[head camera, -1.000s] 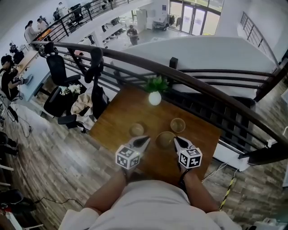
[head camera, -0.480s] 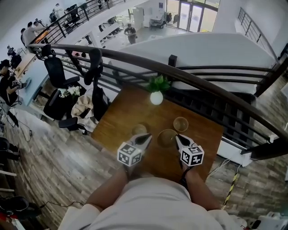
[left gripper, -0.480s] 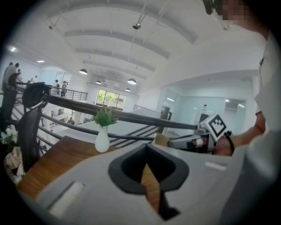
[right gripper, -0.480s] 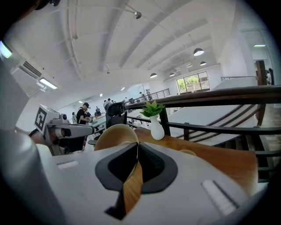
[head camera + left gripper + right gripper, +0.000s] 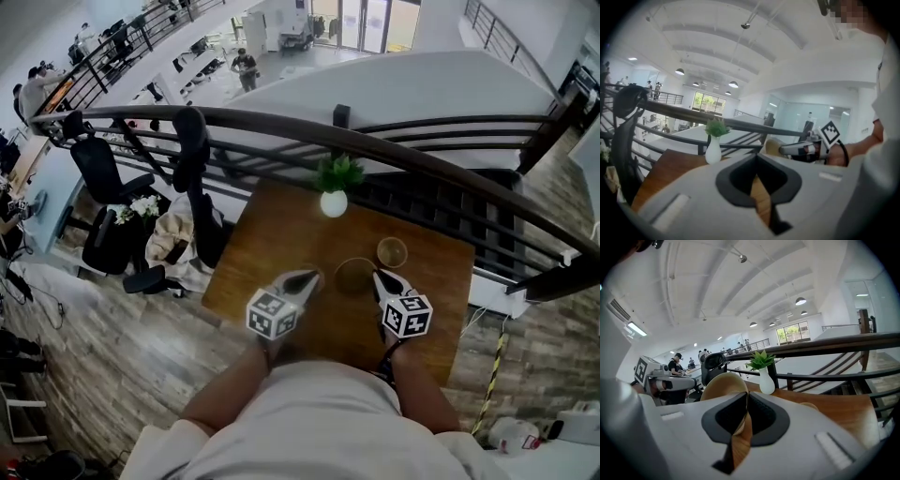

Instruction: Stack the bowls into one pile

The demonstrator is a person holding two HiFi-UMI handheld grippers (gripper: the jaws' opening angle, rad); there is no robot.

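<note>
Nearest you were your white-shirted torso (image 5: 309,412) and both forearms, which reached over the near edge of the brown rectangular wooden table (image 5: 267,246). The left gripper (image 5: 307,279), marker cube on top, sat over the table's near-left part. Its jaws were drawn together at the tips, narrow, with only a sliver of wood tone in the slot behind them. From its own view I couldn't tell whether that sliver was bowl or tabletop. The right gripper (image 5: 379,276) was about level with it on the right, jaws pinched onto the thin rim of the larger round tan wooden bowl (image 5: 355,278). That bowl lay between the two grippers, just left of the right one's tips. In the right gripper view it stood tilted, its wall rising above the jaws. I couldn't tell whether it was clear of the tabletop. Just beyond it to the right, and apart from it, the smaller round tan wooden bowl (image 5: 392,251) sat upright on the table, not stacked. Further back, near the table's far edge, stood the small white vase with a green plant (image 5: 334,201). Behind the table ran the curved black metal railing (image 5: 281,127), with a black office chair (image 5: 94,167) off to the left. Past the railing was a lower floor with a person standing (image 5: 246,66).
</note>
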